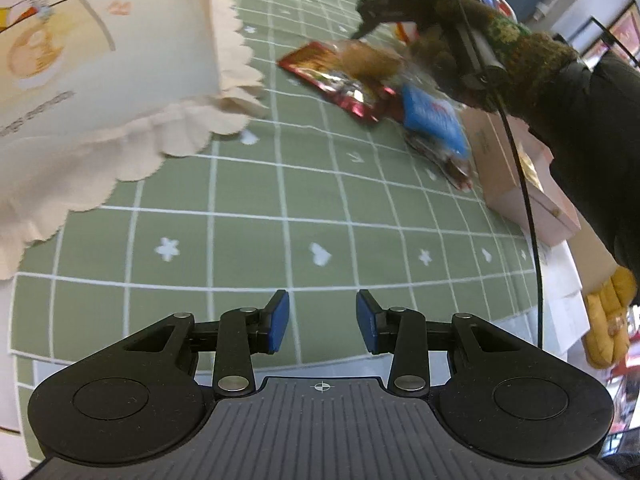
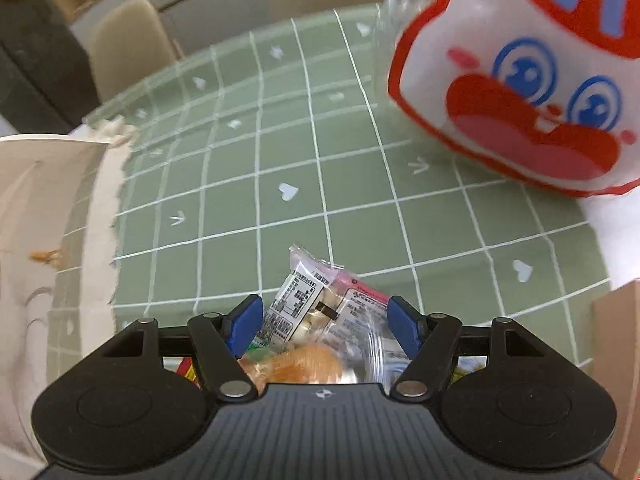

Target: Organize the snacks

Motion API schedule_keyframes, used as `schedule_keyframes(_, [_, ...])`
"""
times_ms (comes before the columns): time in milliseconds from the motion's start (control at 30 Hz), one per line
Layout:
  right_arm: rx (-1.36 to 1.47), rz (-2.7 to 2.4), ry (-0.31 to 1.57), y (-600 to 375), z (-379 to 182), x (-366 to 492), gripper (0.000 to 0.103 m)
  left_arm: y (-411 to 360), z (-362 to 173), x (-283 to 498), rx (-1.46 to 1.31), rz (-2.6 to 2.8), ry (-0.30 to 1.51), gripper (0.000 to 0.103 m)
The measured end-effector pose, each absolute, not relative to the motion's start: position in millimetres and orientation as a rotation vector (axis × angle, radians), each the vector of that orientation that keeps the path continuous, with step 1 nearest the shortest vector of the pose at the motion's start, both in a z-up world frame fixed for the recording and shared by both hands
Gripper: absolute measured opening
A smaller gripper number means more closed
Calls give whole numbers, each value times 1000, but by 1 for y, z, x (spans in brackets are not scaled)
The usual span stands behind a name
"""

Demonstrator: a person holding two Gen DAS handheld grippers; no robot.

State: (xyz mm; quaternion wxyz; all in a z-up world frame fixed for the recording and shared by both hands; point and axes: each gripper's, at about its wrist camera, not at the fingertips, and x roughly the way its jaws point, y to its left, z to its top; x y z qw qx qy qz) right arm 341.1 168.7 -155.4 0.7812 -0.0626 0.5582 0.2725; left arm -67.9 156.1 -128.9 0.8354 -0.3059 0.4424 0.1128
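Task looks early to mid-way, judging by what lies out. The left gripper is released, pads apart w/ nothing between them, hovering over bare green grid tablecloth. Ahead and right of it, well apart, a loose heap of snacks sits on the cloth: a red foil packet, a blue-label packet and a clear-wrapped bun on top, so those are not yet sorted. Ahead-left of the left tongs stands a cream cloth bag w/ scalloped edge, prob. the destination; its inside can't be seen from here. The right gripper is also unclenched; its blue pads stand either side of a clear packet w/ printed label, which lies just in front of and partly under the tongs, and the pads don't appear to press it. More wrappers, incl. an orange-ish bun, sit beneath the right tongs. Far ahead-right of them is a white bag w/ red-blue cartoon face; left of them the cream bag's rim. Left to do, as a judgement: nearly the whole pile needs picking and bagging; no snack is visibly stowed yet.
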Motion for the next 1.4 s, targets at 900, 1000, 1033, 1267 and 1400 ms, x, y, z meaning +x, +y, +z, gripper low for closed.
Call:
schedule_keyframes(900, [-255, 819, 1008, -73, -65, 184, 4, 155, -93, 40, -653, 250, 803, 41])
schedule_keyframes(1000, [-219, 818, 1007, -88, -68, 183, 23, 163, -93, 59, -740, 287, 809, 41])
schedule_keyframes(1033, [-210, 815, 1004, -90, -67, 184, 45, 163, -91, 61, -745, 297, 808, 41])
schedule_keyframes(1267, [-257, 844, 885, -51, -63, 193, 75, 140, -102, 54, -667, 288, 839, 41])
schedule_keyframes(1400, [-280, 818, 980, 6, -86, 223, 75, 136, -114, 28, -718, 292, 861, 41])
